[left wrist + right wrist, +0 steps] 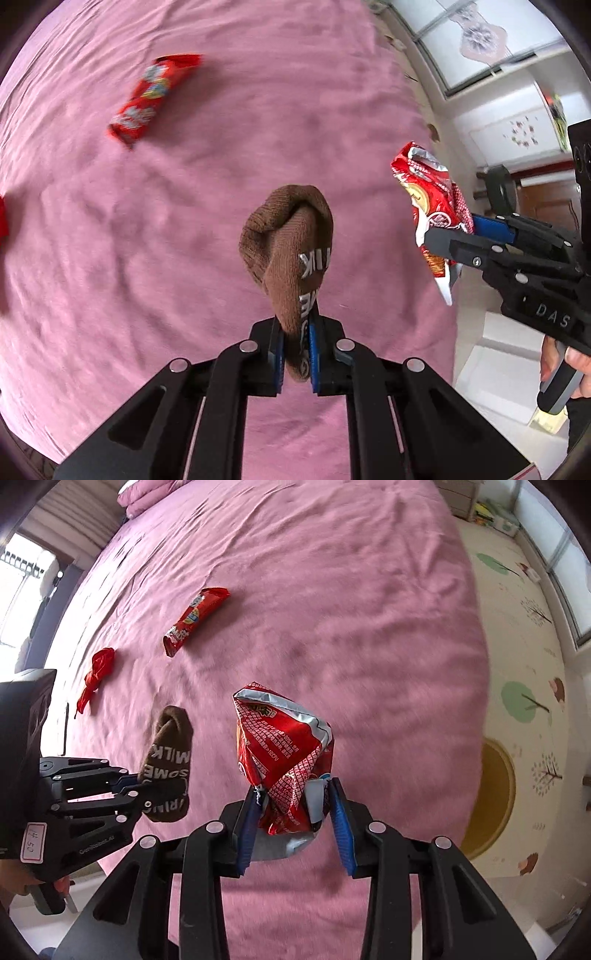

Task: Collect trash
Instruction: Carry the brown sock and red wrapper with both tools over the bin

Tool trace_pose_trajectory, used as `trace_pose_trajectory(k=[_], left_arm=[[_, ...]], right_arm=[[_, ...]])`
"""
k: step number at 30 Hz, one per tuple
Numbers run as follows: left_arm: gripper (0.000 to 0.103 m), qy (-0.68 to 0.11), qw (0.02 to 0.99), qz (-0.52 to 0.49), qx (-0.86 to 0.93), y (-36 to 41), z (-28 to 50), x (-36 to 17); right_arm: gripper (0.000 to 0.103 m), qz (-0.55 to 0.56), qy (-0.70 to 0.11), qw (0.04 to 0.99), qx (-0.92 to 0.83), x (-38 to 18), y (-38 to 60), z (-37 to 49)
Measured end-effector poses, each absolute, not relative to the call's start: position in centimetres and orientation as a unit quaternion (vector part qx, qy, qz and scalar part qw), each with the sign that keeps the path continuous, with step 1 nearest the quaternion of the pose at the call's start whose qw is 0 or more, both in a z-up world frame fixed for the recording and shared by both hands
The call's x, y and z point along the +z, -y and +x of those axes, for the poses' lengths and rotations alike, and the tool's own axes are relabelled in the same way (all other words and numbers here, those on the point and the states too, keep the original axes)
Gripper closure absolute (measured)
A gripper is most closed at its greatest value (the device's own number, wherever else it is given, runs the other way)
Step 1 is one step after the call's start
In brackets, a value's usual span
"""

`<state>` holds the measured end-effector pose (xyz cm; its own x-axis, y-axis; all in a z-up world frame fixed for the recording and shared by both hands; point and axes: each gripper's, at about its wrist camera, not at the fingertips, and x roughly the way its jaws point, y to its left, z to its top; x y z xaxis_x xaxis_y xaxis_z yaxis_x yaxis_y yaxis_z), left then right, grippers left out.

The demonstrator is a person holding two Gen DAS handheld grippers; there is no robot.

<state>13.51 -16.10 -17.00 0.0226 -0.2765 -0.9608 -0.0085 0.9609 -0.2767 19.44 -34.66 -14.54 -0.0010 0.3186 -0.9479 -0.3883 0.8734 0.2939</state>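
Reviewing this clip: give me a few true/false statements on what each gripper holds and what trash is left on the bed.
1. The left gripper is shut on a brown sock. True.
2. The right gripper is empty. False: its fingers clamp a crumpled red snack bag.
3. A long red wrapper lies flat on the pink bedspread. True.
4. The sock rests on the bed. False: it is held up above the bedspread.
5. A twisted red scrap lies on the bed beyond the long wrapper's near end, apart from it. True.
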Motion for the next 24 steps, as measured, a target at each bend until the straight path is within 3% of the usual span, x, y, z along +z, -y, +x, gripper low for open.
trace_pose_trajectory(k=[24], left_arm=[[0.093,-0.7,0.67,0.011,-0.247,40.3,14.2,-16.7]], right_arm=[[0.067,0.089,-0.66,0.737,0.115,-14.0,56.3,12.6]])
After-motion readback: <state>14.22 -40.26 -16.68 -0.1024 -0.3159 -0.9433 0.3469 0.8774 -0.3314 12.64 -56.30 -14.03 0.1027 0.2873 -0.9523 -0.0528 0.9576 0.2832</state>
